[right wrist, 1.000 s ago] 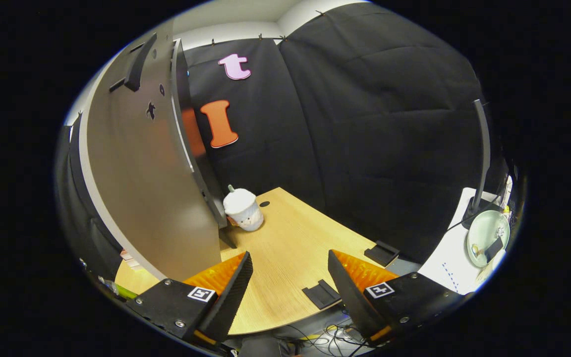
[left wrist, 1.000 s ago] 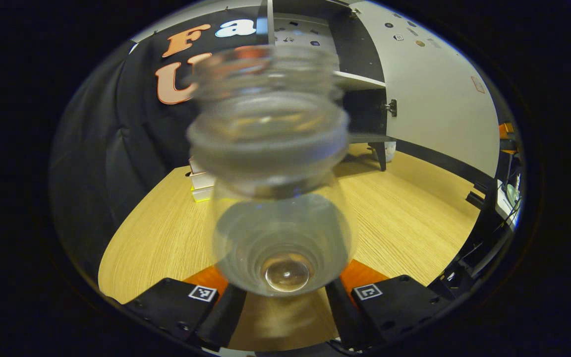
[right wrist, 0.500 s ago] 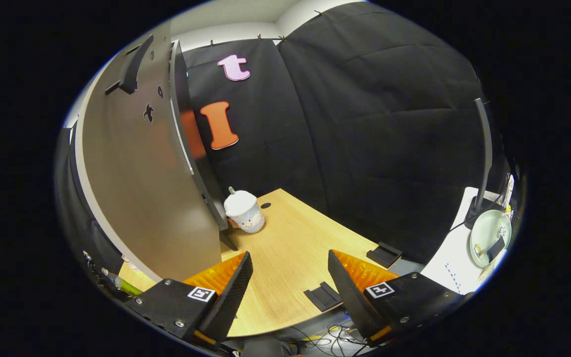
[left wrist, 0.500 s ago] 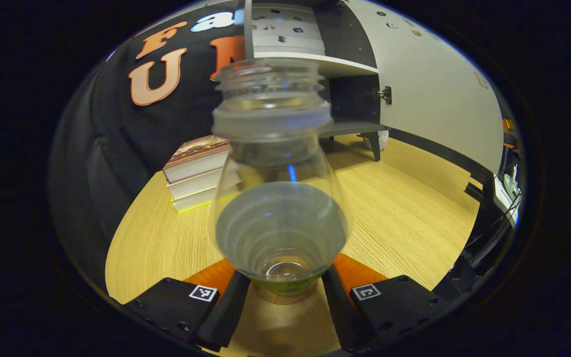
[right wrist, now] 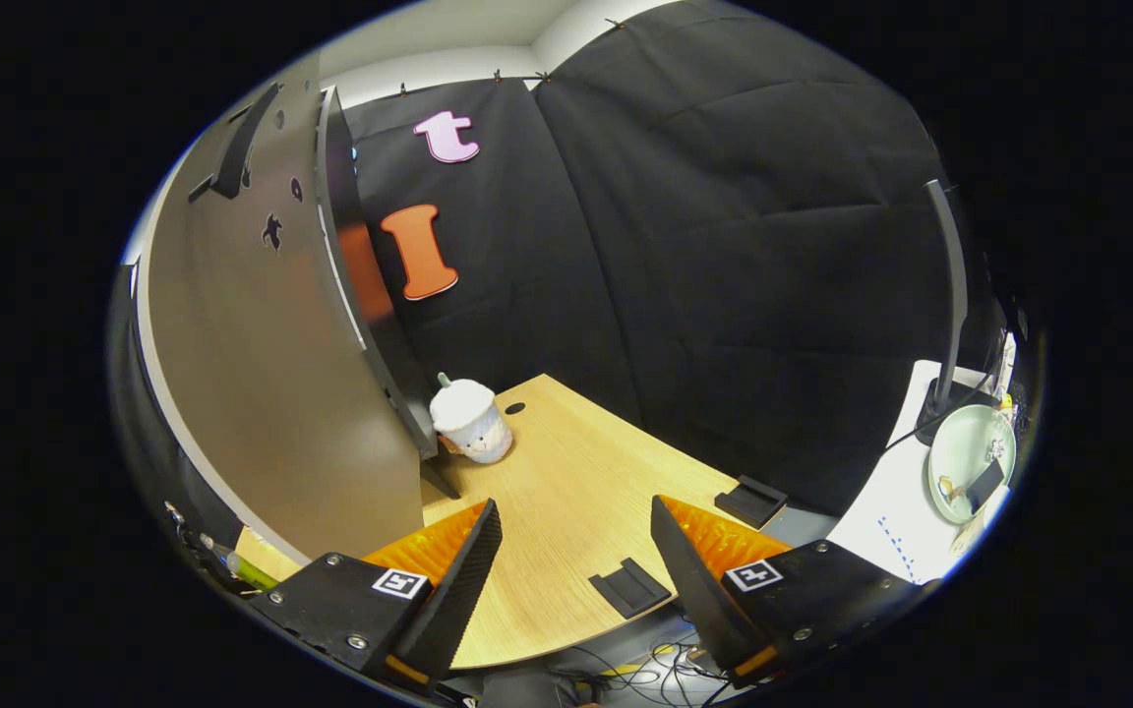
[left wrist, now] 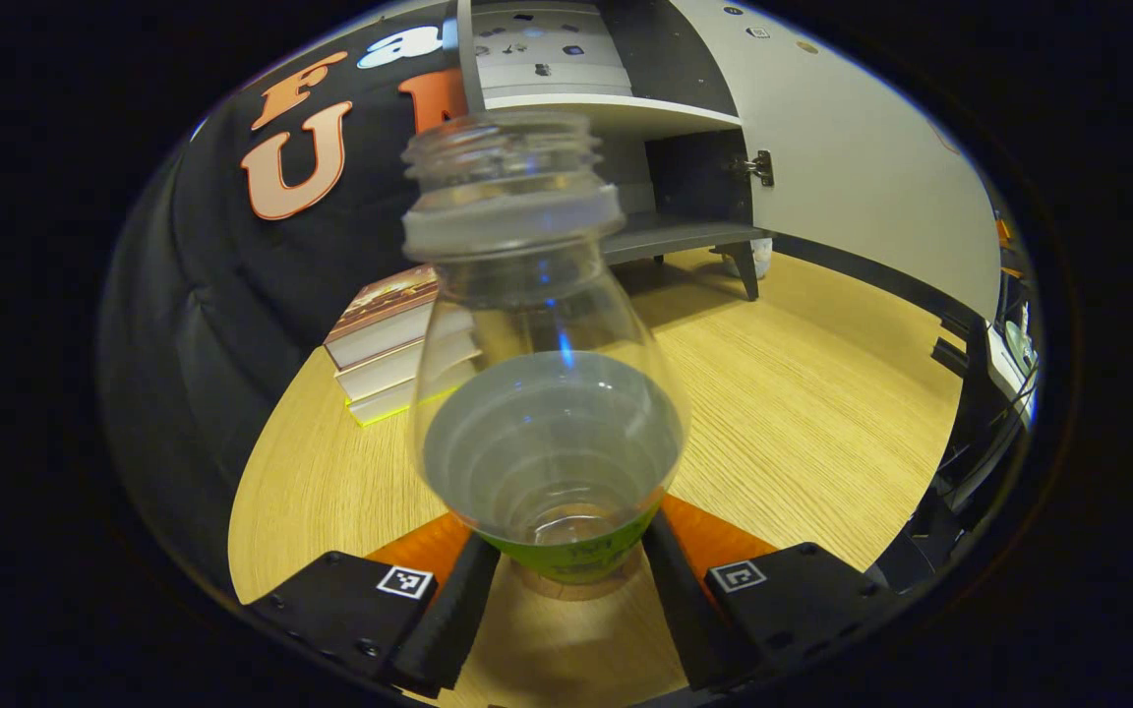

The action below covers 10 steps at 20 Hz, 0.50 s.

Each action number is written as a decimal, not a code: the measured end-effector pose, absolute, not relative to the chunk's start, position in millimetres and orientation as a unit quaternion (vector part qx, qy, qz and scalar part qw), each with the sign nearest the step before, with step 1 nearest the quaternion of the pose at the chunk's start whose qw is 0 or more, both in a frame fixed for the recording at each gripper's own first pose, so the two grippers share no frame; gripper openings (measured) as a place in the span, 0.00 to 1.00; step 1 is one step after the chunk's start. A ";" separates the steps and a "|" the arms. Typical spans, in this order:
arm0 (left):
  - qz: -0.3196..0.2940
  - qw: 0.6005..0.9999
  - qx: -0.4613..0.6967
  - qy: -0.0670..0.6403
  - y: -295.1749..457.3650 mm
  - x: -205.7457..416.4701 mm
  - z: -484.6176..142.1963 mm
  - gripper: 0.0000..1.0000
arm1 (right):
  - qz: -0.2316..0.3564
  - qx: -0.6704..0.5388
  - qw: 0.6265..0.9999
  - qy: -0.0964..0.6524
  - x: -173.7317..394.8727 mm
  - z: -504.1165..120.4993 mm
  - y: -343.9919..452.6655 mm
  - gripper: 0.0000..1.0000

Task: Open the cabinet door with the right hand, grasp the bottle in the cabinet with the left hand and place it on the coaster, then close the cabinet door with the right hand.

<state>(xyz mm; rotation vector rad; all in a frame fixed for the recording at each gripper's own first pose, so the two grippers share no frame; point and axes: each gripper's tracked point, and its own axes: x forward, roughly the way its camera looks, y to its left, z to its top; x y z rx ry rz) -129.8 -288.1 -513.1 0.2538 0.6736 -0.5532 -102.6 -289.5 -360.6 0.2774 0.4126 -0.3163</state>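
Door point(right wrist: 281, 374) at frame left is hanging open, left gripper point(left wrist: 566, 580) is pinching the bottle point(left wrist: 547, 393), right gripper point(right wrist: 571, 560) is spread empty; coaster drop and closing are left.

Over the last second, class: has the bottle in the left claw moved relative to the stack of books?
Yes. The bottle has come down and toward the camera's right, uncovering the stack of books behind it.

Left clamped, right idle
Left gripper point(left wrist: 566, 580) fingers pinch the bottle point(left wrist: 547, 393) base; right gripper point(right wrist: 574, 551) jaws spread wide, empty.
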 end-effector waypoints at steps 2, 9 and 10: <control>-0.267 0.899 0.122 0.324 -287.1 -131.5 -510.3 0.87 | -0.152 0.138 0.956 0.209 -100.8 -366.1 -285.5 0.95; -0.271 0.903 0.128 0.307 -286.3 -142.2 -495.0 0.96 | -0.145 0.123 0.955 0.228 -91.1 -389.4 -274.3 0.95; -0.269 0.905 0.131 0.303 -285.4 -144.0 -491.7 0.96 | -0.139 0.122 0.956 0.229 -89.0 -391.0 -269.4 0.95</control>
